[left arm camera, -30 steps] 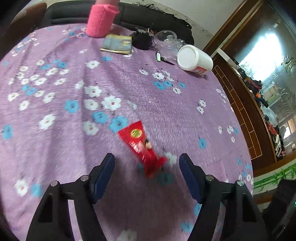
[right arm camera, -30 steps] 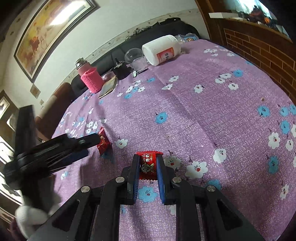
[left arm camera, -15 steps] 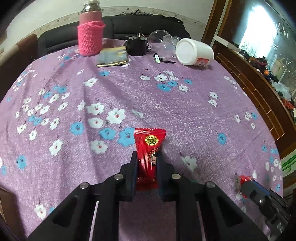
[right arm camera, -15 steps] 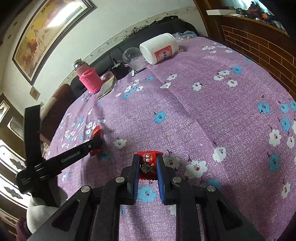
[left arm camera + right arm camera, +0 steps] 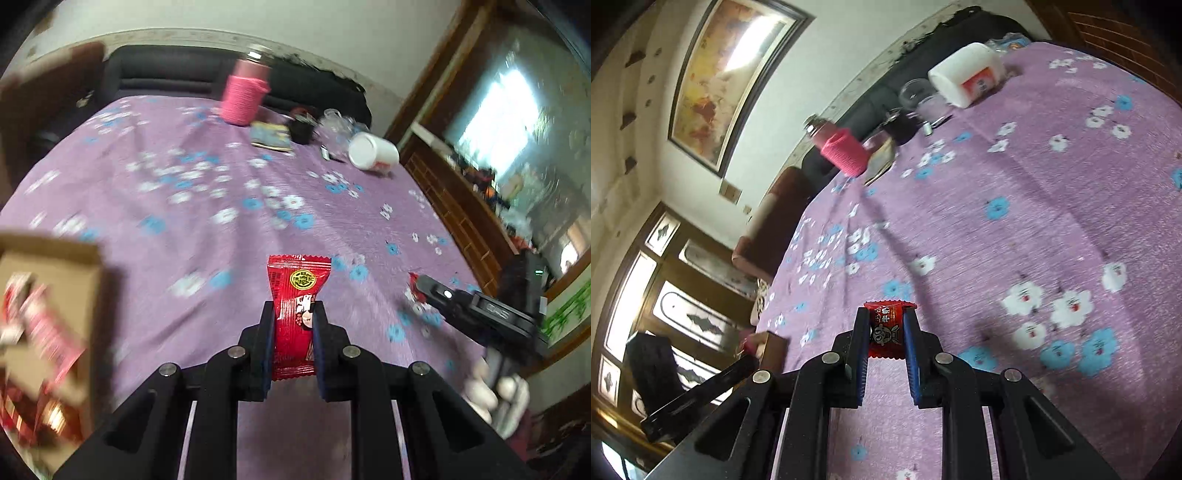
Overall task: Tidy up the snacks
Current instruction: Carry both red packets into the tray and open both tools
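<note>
My left gripper point(image 5: 293, 325) is shut on a long red snack packet point(image 5: 295, 295) and holds it above the purple flowered tablecloth point(image 5: 207, 177). A cardboard box point(image 5: 48, 317) with several red snack packets in it sits at the left edge, blurred. My right gripper point(image 5: 885, 332) is shut on a small red snack packet point(image 5: 886, 325), lifted over the cloth. The right gripper also shows in the left wrist view point(image 5: 417, 284), at the right. The left gripper's arm shows in the right wrist view point(image 5: 701, 391), low left, near the box point(image 5: 774, 345).
At the far side stand a pink-sleeved bottle point(image 5: 245, 98), a small booklet point(image 5: 271, 136), a dark object point(image 5: 301, 129), clear cups point(image 5: 334, 120) and a white jar on its side point(image 5: 371, 153). A dark sofa point(image 5: 166, 79) lies behind the table.
The left gripper closed on the long red packet, lifted it and swung left toward the box. The right gripper has lifted and tilted with its small packet still held.
</note>
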### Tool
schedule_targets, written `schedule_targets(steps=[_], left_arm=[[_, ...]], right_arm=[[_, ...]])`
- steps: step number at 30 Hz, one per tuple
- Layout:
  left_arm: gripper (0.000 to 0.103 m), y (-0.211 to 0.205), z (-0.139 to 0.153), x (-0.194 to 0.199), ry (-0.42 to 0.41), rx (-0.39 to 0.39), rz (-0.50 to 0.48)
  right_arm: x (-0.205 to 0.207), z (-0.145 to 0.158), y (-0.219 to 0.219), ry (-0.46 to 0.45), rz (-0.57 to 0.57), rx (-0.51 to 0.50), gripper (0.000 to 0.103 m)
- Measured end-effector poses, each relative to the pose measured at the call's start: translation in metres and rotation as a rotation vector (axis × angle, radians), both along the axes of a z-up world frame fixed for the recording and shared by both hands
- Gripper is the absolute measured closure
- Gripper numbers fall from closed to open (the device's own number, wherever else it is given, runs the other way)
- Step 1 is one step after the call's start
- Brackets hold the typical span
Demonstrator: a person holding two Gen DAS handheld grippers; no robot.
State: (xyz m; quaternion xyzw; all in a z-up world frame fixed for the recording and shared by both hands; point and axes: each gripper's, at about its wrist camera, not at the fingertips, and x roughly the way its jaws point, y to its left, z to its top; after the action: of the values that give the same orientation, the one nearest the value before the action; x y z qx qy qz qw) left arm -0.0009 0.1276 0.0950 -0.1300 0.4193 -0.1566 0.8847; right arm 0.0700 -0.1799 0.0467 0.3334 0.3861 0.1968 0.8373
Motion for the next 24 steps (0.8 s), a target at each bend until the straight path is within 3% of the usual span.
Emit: schedule_targets(steps=[6,11,24], left_arm=[[0.085,0.094,0.01,-0.069,-0.034,-0.092,0.196],[0.085,0.154,0.009,-0.107,-0.068,-0.037,0.339],[0.085,0.208,-0.025,-0.142,-0.002,-0.041,0.408]], right_arm=[[-0.009,-0.004,0.031,0.003,0.035,-0.108,0.085],[-0.029,0.001,0.067,0.014,0.058,-0.19,0.084],[-0.088,0.052,0.259,-0.101,0.442,-0.238,0.083]])
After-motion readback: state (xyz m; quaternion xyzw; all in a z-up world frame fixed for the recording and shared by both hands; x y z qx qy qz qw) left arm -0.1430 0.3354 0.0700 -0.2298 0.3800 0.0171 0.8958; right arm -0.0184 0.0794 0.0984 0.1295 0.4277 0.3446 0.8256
